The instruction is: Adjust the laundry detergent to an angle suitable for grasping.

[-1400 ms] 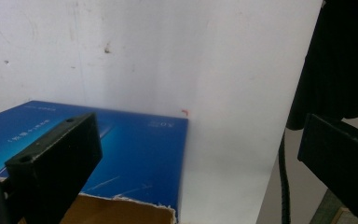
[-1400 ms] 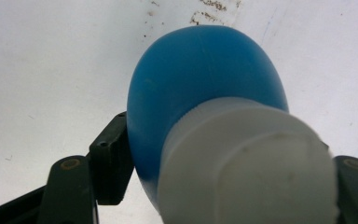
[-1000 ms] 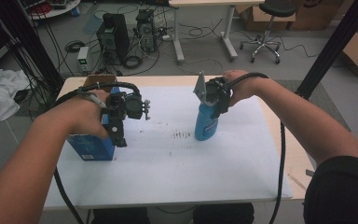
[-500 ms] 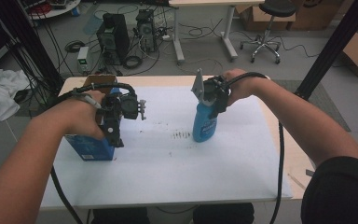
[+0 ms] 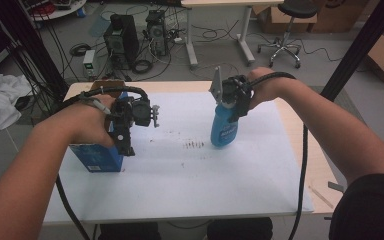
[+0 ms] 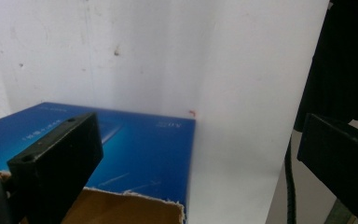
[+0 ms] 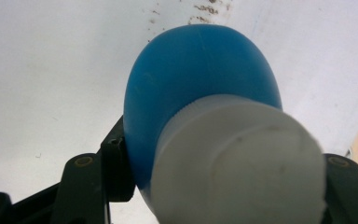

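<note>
A blue box (image 5: 97,159) with a torn cardboard top (image 6: 121,207) stands on the white table sheet (image 5: 180,185) at the left. My left gripper (image 5: 130,127) hovers over its right end; in the left gripper view the left gripper (image 6: 196,168) is wide open, one jaw above the box and the other beyond it. A blue bottle (image 5: 223,127) with a white cap (image 7: 237,163) stands slightly tilted at the table's middle right. My right gripper (image 5: 232,97) is shut on its neck from above, and the right gripper (image 7: 223,172) has a jaw on each side of the bottle.
Brown specks (image 5: 195,145) mark the sheet between box and bottle. A bare wooden table strip (image 5: 300,150) runs along the right. Behind the table, the floor holds computer cases (image 5: 122,40), cables and an office chair (image 5: 282,30). A black pole (image 5: 360,45) rises at the right.
Almost nothing. The right gripper and the bottle swayed slightly left and back. The left gripper stays over the box.
</note>
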Available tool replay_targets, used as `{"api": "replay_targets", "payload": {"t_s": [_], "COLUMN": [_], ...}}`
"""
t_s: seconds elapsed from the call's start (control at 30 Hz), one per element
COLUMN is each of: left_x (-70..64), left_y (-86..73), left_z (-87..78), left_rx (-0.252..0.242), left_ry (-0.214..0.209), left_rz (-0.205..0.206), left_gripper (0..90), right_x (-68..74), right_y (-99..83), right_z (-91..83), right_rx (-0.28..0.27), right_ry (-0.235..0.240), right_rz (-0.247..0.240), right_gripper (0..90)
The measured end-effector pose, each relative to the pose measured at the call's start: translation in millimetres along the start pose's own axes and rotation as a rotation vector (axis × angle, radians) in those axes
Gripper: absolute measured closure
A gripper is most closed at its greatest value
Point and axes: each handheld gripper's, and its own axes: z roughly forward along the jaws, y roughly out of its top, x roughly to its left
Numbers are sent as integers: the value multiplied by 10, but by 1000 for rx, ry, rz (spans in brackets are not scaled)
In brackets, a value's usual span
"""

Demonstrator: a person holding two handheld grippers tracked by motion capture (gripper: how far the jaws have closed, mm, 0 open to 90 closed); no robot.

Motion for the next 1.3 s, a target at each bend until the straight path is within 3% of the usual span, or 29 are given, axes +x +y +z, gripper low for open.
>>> {"api": "replay_targets", "payload": {"t_s": [0.17, 0.27, 0.5, 0.57, 0.73, 1.2, 1.3], "left_x": [-12, -1, 12, 18, 25, 36, 33], "left_y": [31, 52, 94, 107, 145, 188, 196], "left_z": [-19, -48, -84, -89, -108, -107, -100], "left_rx": [-8, 7, 7, 3, 15, 12, 6], "left_ry": [-6, -9, -10, -2, -5, -2, 0], "left_rz": [13, 22, 38, 49, 65, 92, 92], "left_gripper": [1, 1, 1, 1, 1, 1, 0], "right_x": [18, 26, 43, 55, 79, 101, 107], "right_y": [25, 41, 27, 25, 34, -28, -34], "right_z": [-105, -132, -247, -293, -328, -403, -395], "right_rx": [29, 32, 20, 24, 43, 74, 80], "right_ry": [-13, -23, -24, -26, -37, -66, -69], "right_rz": [56, 71, 148, 187, 229, 473, 496], "right_gripper": [385, 385, 385, 385, 385, 385, 385]}}
